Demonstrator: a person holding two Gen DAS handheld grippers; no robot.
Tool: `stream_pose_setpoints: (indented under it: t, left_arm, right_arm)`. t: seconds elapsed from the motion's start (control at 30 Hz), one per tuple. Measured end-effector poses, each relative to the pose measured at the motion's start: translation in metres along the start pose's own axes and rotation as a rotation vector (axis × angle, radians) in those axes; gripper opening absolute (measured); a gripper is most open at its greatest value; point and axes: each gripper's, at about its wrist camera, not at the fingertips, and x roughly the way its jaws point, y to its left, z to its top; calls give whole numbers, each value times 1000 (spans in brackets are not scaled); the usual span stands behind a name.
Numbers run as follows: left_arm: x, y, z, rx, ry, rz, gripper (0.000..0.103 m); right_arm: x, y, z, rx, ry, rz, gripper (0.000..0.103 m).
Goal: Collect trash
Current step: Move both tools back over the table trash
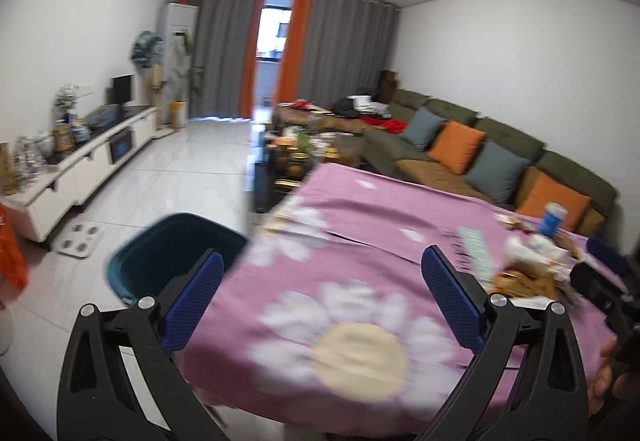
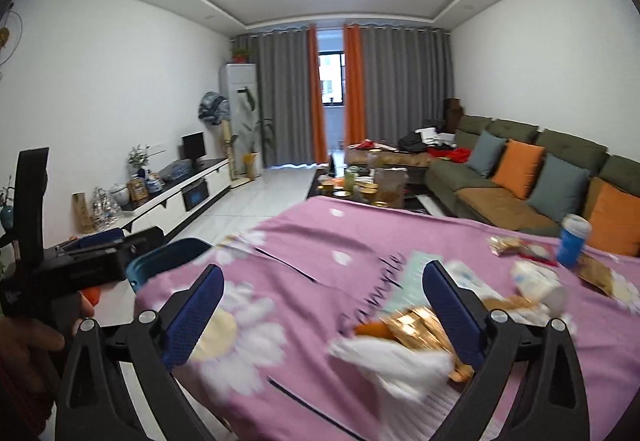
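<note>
A pile of trash (image 2: 416, 341) lies on a table under a pink flowered cloth (image 2: 320, 253): white crumpled paper, gold wrappers, a white cup (image 2: 540, 281) and snack packets (image 2: 508, 243). It also shows in the left wrist view (image 1: 524, 265). My right gripper (image 2: 324, 309) is open and empty, with the pile near its right finger. My left gripper (image 1: 324, 293) is open and empty over the cloth's left part. A dark teal bin (image 1: 168, 253) stands on the floor left of the table, also in the right wrist view (image 2: 168, 257).
A blue cup (image 2: 572, 241) stands at the table's far right. A green sofa (image 2: 520, 177) with cushions runs along the right wall. A cluttered coffee table (image 2: 360, 185) stands beyond. A white TV cabinet (image 1: 88, 161) lines the left wall. A scale (image 1: 80, 237) lies on the floor.
</note>
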Motion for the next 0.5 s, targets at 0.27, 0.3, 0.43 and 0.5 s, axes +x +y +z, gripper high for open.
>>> stream_pose_setpoints:
  t: [0.27,0.3,0.43,0.5]
  left_arm:
    - [-1,-72,-37,66,72,-170,97]
    - [0,-80,-41,80,77,-186,97]
    - [-7,-115,-52,164,75,-257,97]
    - [-9,-131,-58,215,79,-284,97]
  right_arm:
    - [-46,-48,-53,5,55,-166,96]
    - [-50,-48,-59,3,60,-175,96]
    - [-66,-57,-78,26,102,-196,96]
    - [-67,-58,-87,55,131,-185,96]
